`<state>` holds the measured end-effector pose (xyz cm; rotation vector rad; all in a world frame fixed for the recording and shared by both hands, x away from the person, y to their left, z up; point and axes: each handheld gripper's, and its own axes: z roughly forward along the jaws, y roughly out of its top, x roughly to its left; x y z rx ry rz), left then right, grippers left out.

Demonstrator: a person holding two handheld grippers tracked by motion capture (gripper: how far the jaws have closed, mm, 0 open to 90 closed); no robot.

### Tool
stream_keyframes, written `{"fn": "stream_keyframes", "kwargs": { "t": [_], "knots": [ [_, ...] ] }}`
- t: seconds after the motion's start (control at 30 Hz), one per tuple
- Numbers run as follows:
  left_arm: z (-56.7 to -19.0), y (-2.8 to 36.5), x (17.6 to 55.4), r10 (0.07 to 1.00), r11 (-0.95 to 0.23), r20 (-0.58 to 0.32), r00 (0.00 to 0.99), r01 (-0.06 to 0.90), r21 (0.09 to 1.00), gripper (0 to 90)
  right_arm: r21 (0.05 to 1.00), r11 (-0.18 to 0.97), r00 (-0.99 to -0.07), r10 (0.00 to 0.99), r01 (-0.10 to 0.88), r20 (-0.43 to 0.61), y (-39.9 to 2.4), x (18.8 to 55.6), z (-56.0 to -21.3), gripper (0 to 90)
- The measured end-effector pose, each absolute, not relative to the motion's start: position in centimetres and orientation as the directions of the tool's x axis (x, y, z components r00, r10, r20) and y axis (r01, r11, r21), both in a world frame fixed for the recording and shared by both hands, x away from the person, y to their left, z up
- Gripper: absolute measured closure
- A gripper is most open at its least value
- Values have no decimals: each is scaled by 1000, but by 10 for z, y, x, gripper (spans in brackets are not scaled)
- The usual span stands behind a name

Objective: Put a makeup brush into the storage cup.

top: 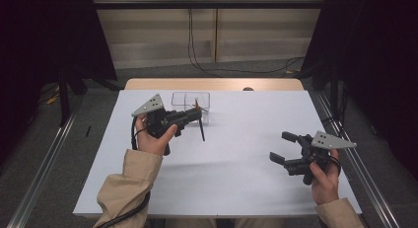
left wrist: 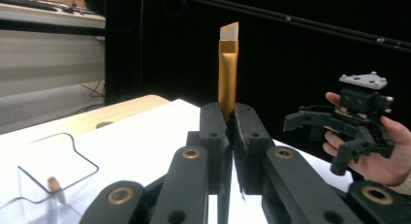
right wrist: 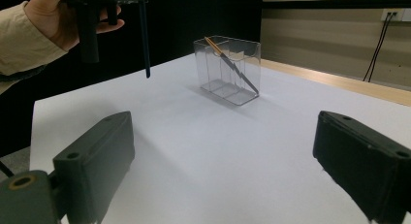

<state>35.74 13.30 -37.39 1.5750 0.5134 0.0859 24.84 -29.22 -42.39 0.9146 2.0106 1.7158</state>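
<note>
Brushes are being sorted into the clear plastic compartmented box standing at the upper middle of the high view, on the white-covered bench. The left gripper is clenching a flat brush with a gold metal ferrule and pale bristles; in the left gripper view the bristle end is rising straight above the closed jaws at centre frame, while its thin black handle is hanging down just right of the hand in the high view, clear of the bench. A second, slim brush with a gold band is already leaning diagonally inside the box, at the upper middle of the right gripper view.

The right gripper is waiting at the lower right of the high view, jaws released wide with nothing between them, well apart from the box.

Judging by this, the carrying step is in hand: the held brush is hovering just beside the box, at its near side, and is not yet in. The next move likely calls for lifting the handle tip over the rim, lining it up with a free compartment, lowering it, and only then loosening the jaws.
</note>
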Motion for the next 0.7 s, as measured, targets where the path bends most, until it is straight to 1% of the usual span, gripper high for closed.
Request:
{"fn": "stream_keyframes", "kwargs": {
  "t": [0.7],
  "knots": [
    [-359,130,379,429,10,-229,874,249,968,837,966,71,-737,661,248,141,-291,248,-424,73]
  ]
}}
